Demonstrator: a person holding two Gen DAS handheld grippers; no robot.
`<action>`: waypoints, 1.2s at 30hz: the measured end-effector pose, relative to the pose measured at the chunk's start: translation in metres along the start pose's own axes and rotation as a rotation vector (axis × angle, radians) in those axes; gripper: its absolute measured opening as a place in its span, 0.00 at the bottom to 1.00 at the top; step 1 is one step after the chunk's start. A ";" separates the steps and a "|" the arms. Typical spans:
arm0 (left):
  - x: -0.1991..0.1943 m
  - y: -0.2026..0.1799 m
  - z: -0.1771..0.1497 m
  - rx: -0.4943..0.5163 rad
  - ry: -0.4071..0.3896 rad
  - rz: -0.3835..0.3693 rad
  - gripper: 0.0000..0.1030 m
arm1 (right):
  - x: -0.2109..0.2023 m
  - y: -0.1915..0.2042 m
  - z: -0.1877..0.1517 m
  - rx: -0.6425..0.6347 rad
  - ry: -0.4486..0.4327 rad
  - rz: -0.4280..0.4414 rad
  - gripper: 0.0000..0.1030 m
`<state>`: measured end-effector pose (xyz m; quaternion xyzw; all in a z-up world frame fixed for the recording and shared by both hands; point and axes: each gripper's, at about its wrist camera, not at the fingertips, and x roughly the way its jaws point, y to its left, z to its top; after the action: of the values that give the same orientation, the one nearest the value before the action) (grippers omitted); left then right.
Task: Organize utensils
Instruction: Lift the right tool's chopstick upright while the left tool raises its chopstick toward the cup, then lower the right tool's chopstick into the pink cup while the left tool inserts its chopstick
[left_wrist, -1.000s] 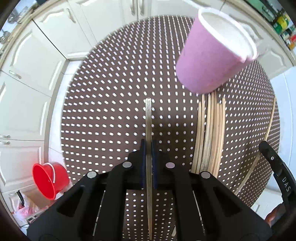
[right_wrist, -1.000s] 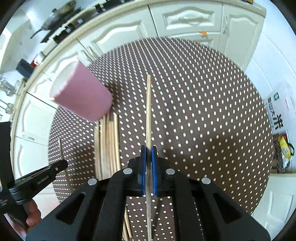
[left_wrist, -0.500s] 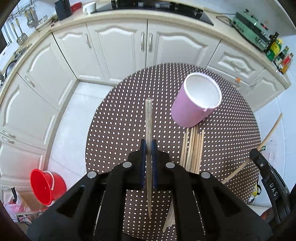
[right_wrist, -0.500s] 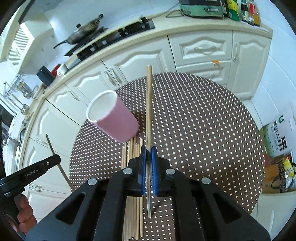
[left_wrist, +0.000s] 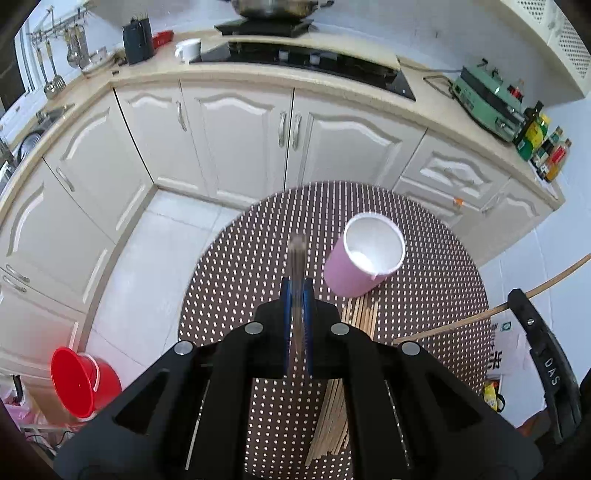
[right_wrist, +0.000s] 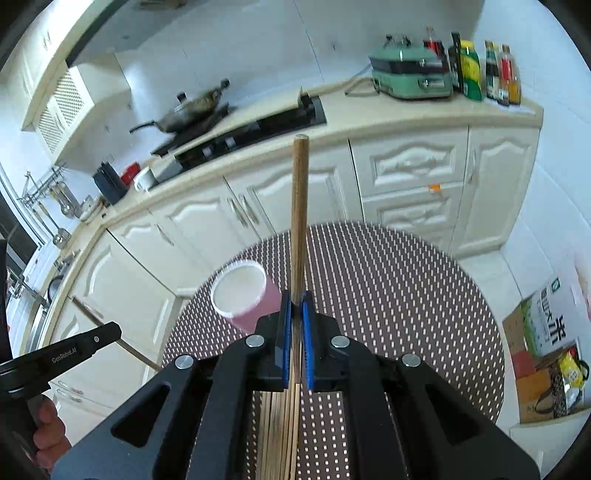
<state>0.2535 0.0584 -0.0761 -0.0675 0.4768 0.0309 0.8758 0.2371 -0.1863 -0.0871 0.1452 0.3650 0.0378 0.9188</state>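
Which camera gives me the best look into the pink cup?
Left wrist: the cup stands clear beside the gripper, mouth and white inside visible. Right wrist shows its rim, but the right gripper hides part of its side.

the chopstick (left_wrist: 297, 258) in the left gripper (left_wrist: 296, 295) is blurred, its tip a smear. the gripper's black body hides the near part of the loose chopsticks (left_wrist: 334, 421) and of the dotted table (left_wrist: 436, 258). in the right wrist view the pink cup (right_wrist: 245, 301) is partly behind the right gripper (right_wrist: 296, 314), and the labels on the bottles (right_wrist: 487, 74) are too small to read. the hand (right_wrist: 46, 435) is cut off by the frame's edge.
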 end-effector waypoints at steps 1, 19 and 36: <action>-0.004 0.000 0.003 0.005 -0.012 0.001 0.06 | -0.002 0.001 0.004 -0.002 -0.012 0.003 0.05; -0.070 -0.022 0.064 0.052 -0.186 -0.028 0.06 | -0.034 0.028 0.083 -0.062 -0.186 0.085 0.05; -0.053 -0.050 0.089 0.114 -0.185 -0.079 0.06 | 0.019 0.046 0.086 -0.107 -0.076 0.109 0.04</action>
<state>0.3041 0.0223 0.0207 -0.0333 0.3919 -0.0245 0.9191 0.3118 -0.1596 -0.0264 0.1167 0.3189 0.1018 0.9351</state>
